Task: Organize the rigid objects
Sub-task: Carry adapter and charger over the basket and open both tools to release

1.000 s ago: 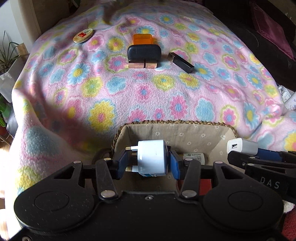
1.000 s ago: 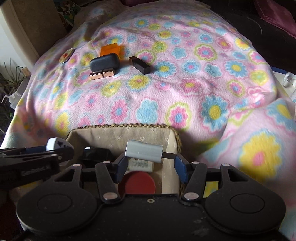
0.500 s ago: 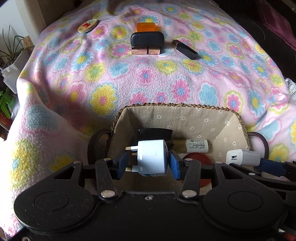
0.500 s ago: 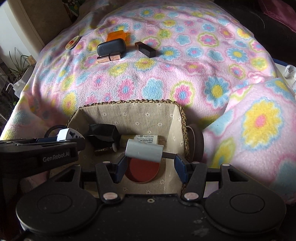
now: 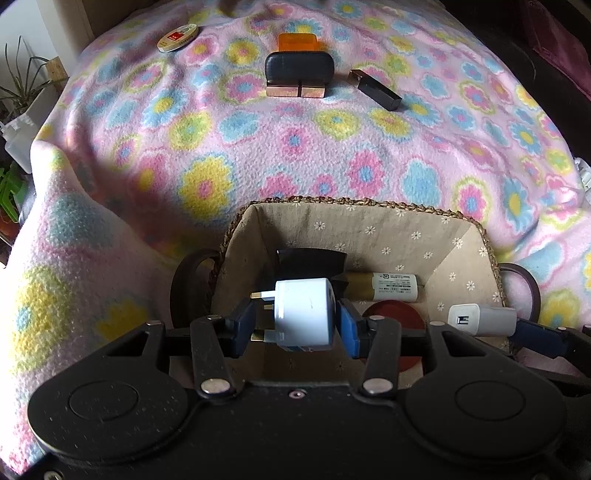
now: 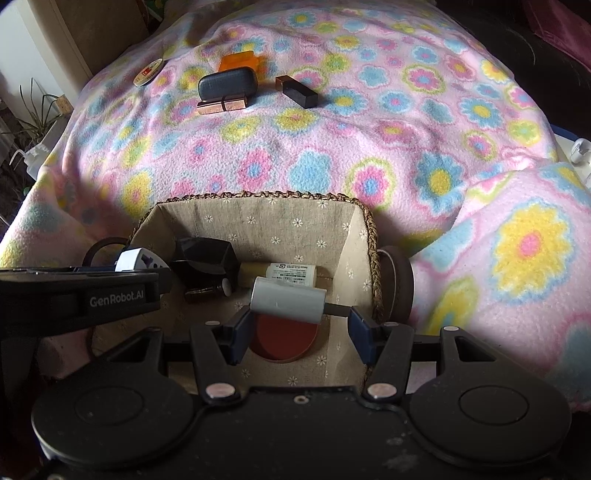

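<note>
Left gripper (image 5: 297, 328): clamped on a white plug adapter (image 5: 304, 314), prongs pointing left, above the basket.
Basket (image 5: 354, 203): woven rim, floral cloth lining; holds a black box (image 5: 310, 258), a cream tube (image 5: 391, 286) and a red disc (image 5: 393, 312).
Right gripper (image 5: 535, 332): at the right edge, holding a white USB charger (image 5: 480, 319).
Blanket (image 5: 295, 140): flowered; far part carries a round tin (image 5: 177, 32), an orange piece (image 5: 297, 42), a dark case (image 5: 299, 66), a black bar (image 5: 375, 89).

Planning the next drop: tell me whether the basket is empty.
Not empty: the basket holds a red disc, a labelled tube and a black box.
</note>
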Tool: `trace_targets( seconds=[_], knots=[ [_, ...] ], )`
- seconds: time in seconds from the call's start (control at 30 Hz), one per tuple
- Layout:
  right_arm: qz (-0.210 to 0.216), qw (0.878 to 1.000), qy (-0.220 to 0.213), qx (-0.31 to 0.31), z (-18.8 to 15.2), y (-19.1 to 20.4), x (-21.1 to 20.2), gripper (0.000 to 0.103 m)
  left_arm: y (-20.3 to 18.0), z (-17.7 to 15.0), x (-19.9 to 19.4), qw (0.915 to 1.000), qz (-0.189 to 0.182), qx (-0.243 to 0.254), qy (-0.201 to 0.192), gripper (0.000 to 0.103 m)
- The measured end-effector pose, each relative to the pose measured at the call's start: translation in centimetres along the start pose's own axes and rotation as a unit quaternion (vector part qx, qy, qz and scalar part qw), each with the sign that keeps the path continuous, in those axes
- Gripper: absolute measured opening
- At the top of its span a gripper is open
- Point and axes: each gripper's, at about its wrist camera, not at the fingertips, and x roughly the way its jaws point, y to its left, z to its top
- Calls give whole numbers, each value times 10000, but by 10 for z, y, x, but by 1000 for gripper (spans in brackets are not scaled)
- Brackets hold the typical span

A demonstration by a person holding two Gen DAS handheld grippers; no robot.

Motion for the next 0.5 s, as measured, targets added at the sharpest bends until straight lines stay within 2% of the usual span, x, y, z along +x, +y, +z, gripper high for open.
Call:
trace_targets(
  seconds=[0.5],
  knots=[
    [-2,10000,19,42,0,-2,1,56,-2,0,1,10000,59,48,49,49]
  ],
)
